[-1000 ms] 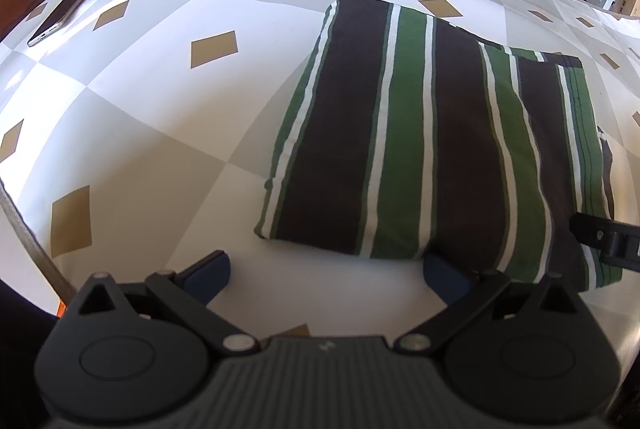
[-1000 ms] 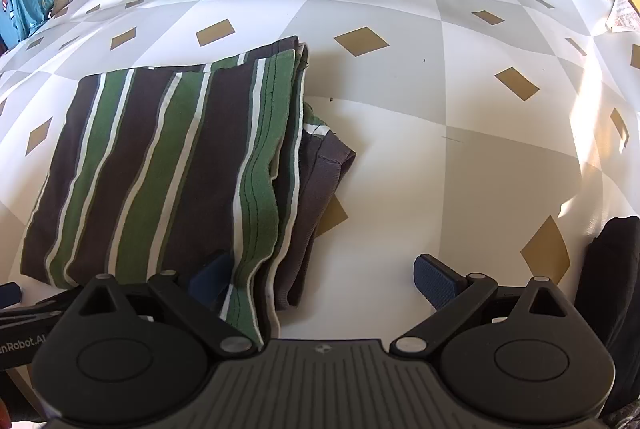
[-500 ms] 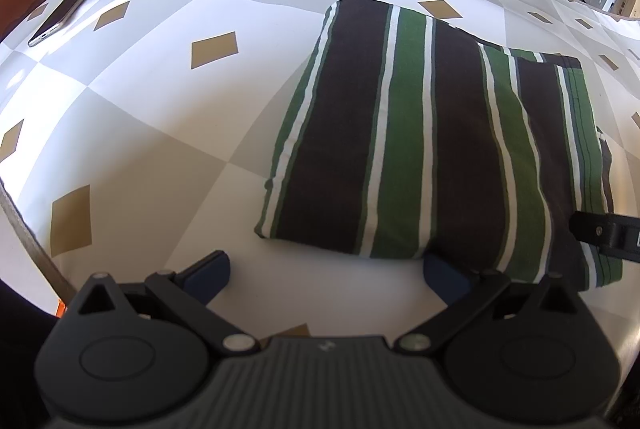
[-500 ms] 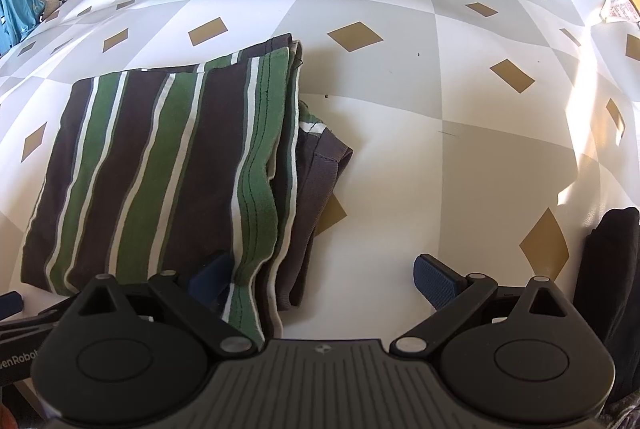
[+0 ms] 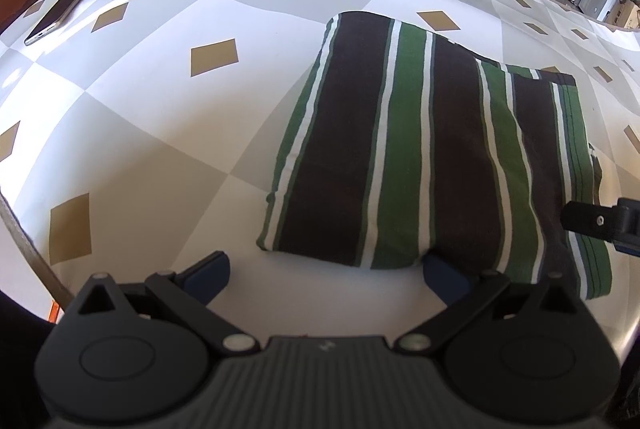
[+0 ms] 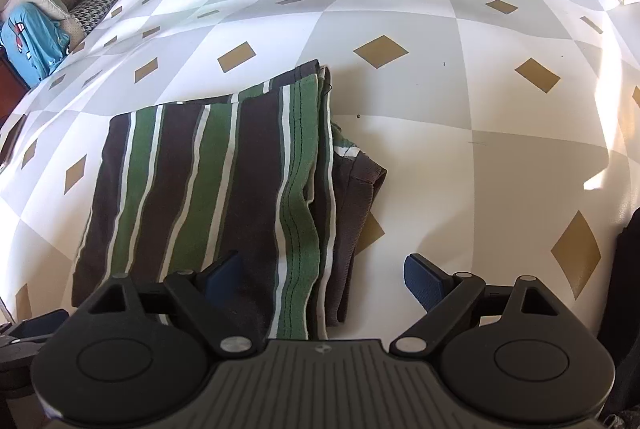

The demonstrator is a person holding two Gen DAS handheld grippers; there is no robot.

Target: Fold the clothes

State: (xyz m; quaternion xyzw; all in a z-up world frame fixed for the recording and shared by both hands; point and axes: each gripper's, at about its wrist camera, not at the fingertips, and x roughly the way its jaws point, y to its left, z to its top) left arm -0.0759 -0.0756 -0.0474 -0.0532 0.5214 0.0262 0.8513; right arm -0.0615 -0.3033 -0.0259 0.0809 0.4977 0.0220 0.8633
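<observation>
Garment: striped green, brown and white shirt (image 5: 420,149), folded into a rectangle, lies flat on the checked tabletop (image 5: 160,133). Left tool (image 5: 324,269) sits at the near hem, jaws apart, right pad tucked against the cloth edge, left pad on bare cover. Right tool (image 6: 324,273) straddles the loose right-hand layers, jaws wide though just closing a little, nothing pinched yet. Judgement: for the next fold, both tools should catch every layer at the near edge and lift together, or the stack will skew. A phone (image 5: 58,13) lies far left. Underside layers and the shirt's near right corner are hidden by the tool bodies.
</observation>
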